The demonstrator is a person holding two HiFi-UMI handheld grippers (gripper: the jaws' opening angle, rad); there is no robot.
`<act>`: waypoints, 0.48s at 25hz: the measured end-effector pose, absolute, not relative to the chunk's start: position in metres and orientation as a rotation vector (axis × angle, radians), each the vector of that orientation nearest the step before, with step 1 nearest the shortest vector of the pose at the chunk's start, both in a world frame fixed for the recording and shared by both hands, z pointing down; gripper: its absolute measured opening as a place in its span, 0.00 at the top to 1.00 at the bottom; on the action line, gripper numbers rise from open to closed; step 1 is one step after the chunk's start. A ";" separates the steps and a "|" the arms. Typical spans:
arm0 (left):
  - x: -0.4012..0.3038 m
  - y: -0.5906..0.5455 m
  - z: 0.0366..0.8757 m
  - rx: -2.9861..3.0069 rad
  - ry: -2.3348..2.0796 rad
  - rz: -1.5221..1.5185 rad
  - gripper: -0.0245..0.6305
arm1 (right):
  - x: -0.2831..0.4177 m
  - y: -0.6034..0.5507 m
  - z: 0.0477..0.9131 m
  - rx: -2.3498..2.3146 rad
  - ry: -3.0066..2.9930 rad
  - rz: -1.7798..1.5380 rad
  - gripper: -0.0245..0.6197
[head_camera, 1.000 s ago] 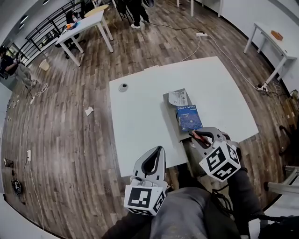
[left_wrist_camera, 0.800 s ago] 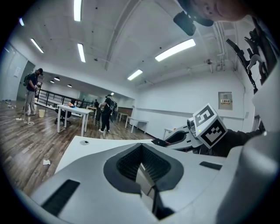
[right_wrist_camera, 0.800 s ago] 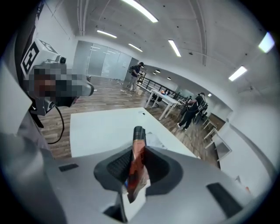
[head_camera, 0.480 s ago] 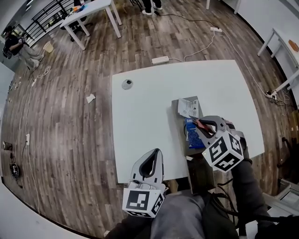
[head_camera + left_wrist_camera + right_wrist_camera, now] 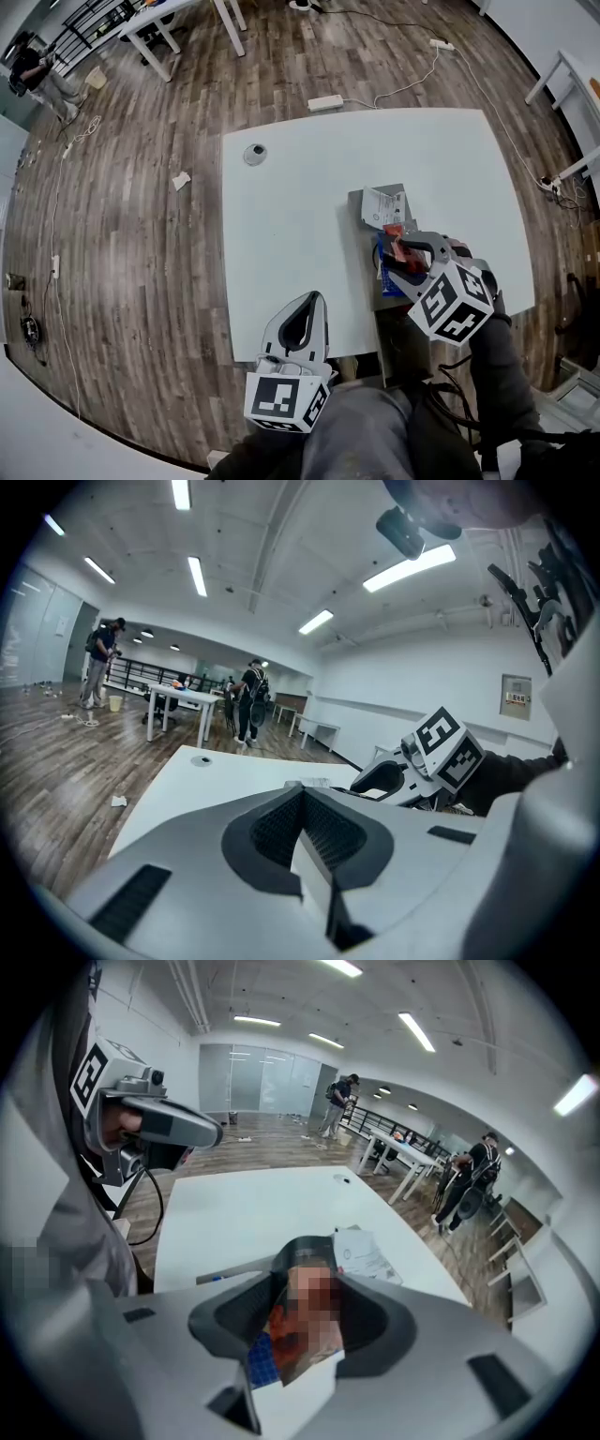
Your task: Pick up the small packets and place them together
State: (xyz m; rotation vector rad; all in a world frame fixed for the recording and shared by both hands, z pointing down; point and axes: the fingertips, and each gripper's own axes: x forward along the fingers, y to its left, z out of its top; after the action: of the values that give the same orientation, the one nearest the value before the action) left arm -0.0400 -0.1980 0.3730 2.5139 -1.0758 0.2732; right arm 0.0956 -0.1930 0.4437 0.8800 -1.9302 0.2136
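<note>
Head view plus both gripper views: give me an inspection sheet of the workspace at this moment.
Surface: white table with a grey board on its right part.
Job's things: white packet and blue packet on the board; red packet in the jaws.
Clutter: small round object at the table's far left.
Grippers: right gripper shut on the red packet, over the board; left gripper shut, empty, at the near edge.
Cables: power strip and cable on the floor.
Surroundings: wood floor, paper scrap, another table, person far off.
</note>
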 end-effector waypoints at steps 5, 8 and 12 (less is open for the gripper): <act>-0.040 -0.193 0.369 2.521 -1.067 0.266 0.97 | 0.088 -0.184 0.440 0.852 -1.967 0.228 0.60; -0.041 -0.189 0.366 2.527 -1.067 0.263 0.97 | 0.084 -0.182 0.437 0.862 -1.993 0.235 0.60; -0.044 -0.183 0.362 2.540 -1.072 0.252 0.97 | 0.082 -0.177 0.431 0.888 -2.007 0.223 0.60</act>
State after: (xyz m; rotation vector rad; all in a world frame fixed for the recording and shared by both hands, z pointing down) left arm -0.0436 -0.1831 0.3623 2.5403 -1.0720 0.2522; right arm 0.0817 -0.1769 0.4311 0.8883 -2.0071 0.2233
